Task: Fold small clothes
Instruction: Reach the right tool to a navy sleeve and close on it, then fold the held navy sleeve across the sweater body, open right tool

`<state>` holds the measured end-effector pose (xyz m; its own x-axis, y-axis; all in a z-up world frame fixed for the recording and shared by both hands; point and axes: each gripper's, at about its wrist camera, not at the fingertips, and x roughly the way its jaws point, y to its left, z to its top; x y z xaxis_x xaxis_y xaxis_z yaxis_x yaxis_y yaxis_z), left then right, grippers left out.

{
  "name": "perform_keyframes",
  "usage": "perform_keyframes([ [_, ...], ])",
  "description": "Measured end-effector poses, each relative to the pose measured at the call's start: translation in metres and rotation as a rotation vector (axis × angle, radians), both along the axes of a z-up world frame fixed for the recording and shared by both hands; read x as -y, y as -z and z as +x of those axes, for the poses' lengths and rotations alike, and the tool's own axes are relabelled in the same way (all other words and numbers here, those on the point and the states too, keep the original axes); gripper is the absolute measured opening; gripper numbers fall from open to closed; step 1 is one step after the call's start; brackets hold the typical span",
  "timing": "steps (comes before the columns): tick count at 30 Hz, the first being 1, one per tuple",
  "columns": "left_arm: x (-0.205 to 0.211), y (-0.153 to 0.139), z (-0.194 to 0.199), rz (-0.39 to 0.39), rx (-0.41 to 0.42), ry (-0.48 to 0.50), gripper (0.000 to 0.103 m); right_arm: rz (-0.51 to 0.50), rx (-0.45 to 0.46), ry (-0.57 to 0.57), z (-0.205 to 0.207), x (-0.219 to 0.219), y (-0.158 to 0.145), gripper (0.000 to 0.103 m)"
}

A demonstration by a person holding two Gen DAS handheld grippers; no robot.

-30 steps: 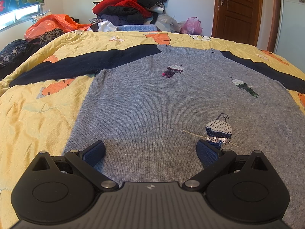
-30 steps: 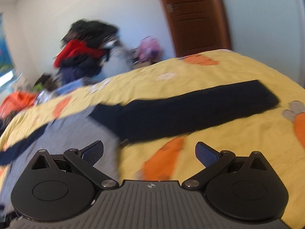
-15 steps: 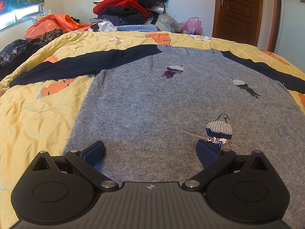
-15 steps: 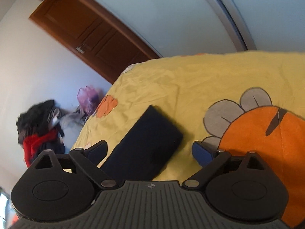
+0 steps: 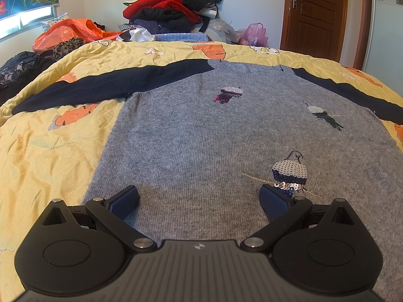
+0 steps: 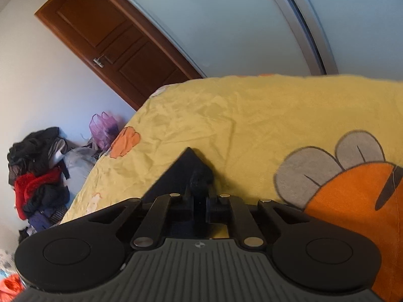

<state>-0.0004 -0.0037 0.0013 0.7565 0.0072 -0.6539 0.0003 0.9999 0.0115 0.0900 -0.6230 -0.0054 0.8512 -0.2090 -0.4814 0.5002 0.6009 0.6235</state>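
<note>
A grey knit sweater (image 5: 201, 138) with dark navy sleeves and sequin patches lies flat on the yellow bedspread (image 5: 50, 156). Its left sleeve (image 5: 108, 85) stretches out to the left. My left gripper (image 5: 200, 198) is open and empty, low over the sweater's hem. In the right wrist view, my right gripper (image 6: 200, 188) is shut on the cuff end of the right navy sleeve (image 6: 176, 176), which bunches between the jaws and lifts off the bedspread (image 6: 252, 125).
A pile of red, black and navy clothes (image 5: 171, 7) sits beyond the bed's far edge, with an orange bag (image 5: 68, 32) at the left and a pink bag (image 5: 253, 34) near the brown door (image 5: 314, 12). The bed's right edge (image 6: 277, 76) lies near a pale wall.
My right gripper swung to the sleeve's cuff end and closed on it. The left gripper and the sweater body have not moved.
</note>
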Motion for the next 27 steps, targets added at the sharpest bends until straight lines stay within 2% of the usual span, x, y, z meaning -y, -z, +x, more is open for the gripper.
perform_keyframes([
  [3,0.000,0.000,0.000,0.001,0.000,0.000,0.103,-0.066,0.055,-0.099,0.006,-0.041,-0.027,0.017],
  [7,0.000,0.000,0.000,0.001,0.000,0.000,0.103,-0.152,0.103,-0.309,0.031,-0.127,-0.051,0.017],
  [8,0.000,0.000,0.000,0.001,0.000,0.000,0.103,-0.147,0.112,-0.361,0.038,-0.149,-0.053,0.017],
  [11,0.000,0.000,0.000,0.001,0.000,0.000,0.103,-0.107,0.101,-0.491,0.062,-0.215,-0.047,0.017],
  [16,0.000,0.000,0.000,0.001,0.000,0.000,0.103,-0.116,0.005,-0.660,0.083,-0.313,-0.022,0.017],
  [18,0.000,0.000,0.000,0.001,0.000,0.000,0.103,-0.185,-0.036,-0.664,0.076,-0.340,-0.016,0.017],
  [20,0.000,0.000,0.000,0.001,0.000,-0.001,0.103,-0.172,-0.020,-0.638,0.069,-0.339,-0.012,0.018],
  [22,0.000,0.000,0.000,0.002,0.000,-0.001,0.103,-0.076,0.006,-0.645,0.057,-0.325,-0.014,0.035],
  [23,0.000,0.000,0.000,0.003,-0.001,-0.001,0.103,-0.029,0.027,-0.641,0.050,-0.318,-0.016,0.049],
  [24,0.002,-0.001,0.000,0.006,-0.003,-0.003,0.103,0.005,0.053,-0.634,0.040,-0.310,-0.020,0.059],
  [26,0.003,-0.002,0.001,0.010,-0.005,-0.010,0.103,0.009,0.074,-0.636,0.019,-0.300,-0.023,0.072],
  [27,0.004,-0.002,0.001,0.009,-0.009,-0.020,0.103,0.000,0.083,-0.648,0.007,-0.299,-0.026,0.072],
])
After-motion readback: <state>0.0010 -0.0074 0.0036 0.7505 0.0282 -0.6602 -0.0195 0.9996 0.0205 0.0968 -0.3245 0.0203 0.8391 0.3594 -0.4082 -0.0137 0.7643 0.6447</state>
